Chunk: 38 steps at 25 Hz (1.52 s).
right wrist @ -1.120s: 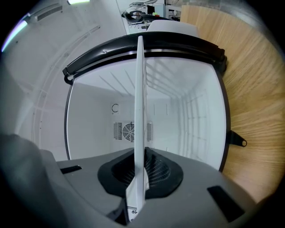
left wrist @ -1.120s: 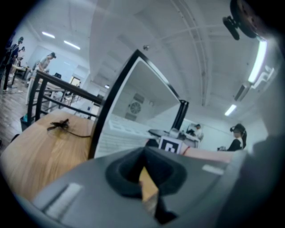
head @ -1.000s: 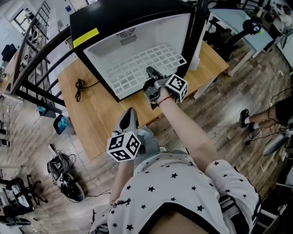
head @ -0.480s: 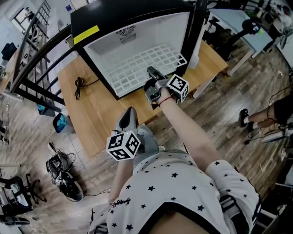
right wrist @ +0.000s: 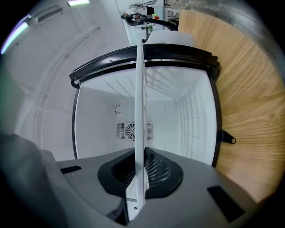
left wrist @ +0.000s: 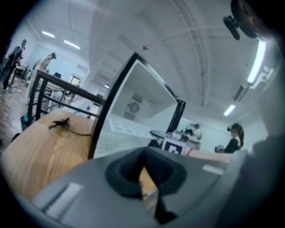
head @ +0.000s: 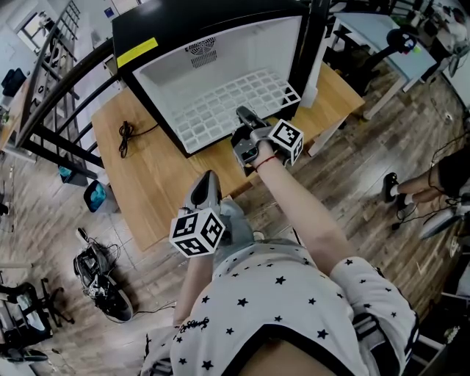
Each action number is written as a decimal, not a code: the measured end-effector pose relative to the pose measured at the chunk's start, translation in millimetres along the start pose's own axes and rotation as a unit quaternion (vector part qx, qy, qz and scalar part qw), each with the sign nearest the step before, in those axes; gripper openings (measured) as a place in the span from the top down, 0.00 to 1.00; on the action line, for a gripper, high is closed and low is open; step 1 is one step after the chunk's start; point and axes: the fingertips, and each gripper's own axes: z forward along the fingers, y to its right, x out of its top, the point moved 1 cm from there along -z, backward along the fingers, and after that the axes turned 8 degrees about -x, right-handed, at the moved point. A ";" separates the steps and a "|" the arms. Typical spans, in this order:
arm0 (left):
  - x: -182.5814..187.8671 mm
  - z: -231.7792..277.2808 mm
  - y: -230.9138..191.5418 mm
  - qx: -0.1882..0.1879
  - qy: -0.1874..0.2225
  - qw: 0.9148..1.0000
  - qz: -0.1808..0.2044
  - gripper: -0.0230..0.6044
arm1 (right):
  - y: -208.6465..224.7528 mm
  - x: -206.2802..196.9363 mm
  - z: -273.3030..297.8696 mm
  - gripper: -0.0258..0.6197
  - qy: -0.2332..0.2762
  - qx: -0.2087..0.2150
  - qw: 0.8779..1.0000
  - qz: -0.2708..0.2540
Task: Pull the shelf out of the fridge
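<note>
Bright, even indoor light with faint shadows. Ceiling strip lights (left wrist: 258, 62) glare at 2 o'clock in the left gripper view. The white inside of the fridge (head: 246, 51) looks almost washed out. Both gripper views bend strongly and darken at the corners, and their foreground at 6 o'clock is soft.

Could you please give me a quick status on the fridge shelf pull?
Right gripper shut on front edge of white grid shelf. Left gripper shut, empty, near table edge. Shelf mostly inside fridge. Cable aside, left of fridge.
</note>
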 end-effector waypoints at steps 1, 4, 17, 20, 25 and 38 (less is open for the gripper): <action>-0.7 -0.4 0.1 0.000 0.000 1.000 -0.001 0.95 | 0.2 -0.3 -1.0 0.90 0.000 0.000 1.000 0.000; -2.4 -0.6 1.8 0.000 0.000 1.000 -0.002 0.95 | 0.1 -0.6 -4.8 0.90 -0.001 0.001 1.000 -0.002; -7.1 1.1 10.3 -0.006 0.000 1.000 -0.004 0.95 | 1.1 -2.6 -19.2 0.90 -0.010 0.000 1.000 -0.011; -7.3 0.3 10.9 -0.005 0.001 1.000 -0.004 0.95 | 1.9 -2.8 -22.6 0.90 -0.012 -0.002 1.000 -0.010; -8.5 -0.2 10.5 -0.003 0.002 1.000 -0.005 0.95 | 3.7 -1.2 -26.7 0.90 -0.010 -0.002 1.000 -0.013; -10.8 -6.3 9.2 -0.002 0.004 1.000 -0.007 0.95 | 4.7 -6.3 -42.1 0.90 -0.005 -0.001 1.000 -0.014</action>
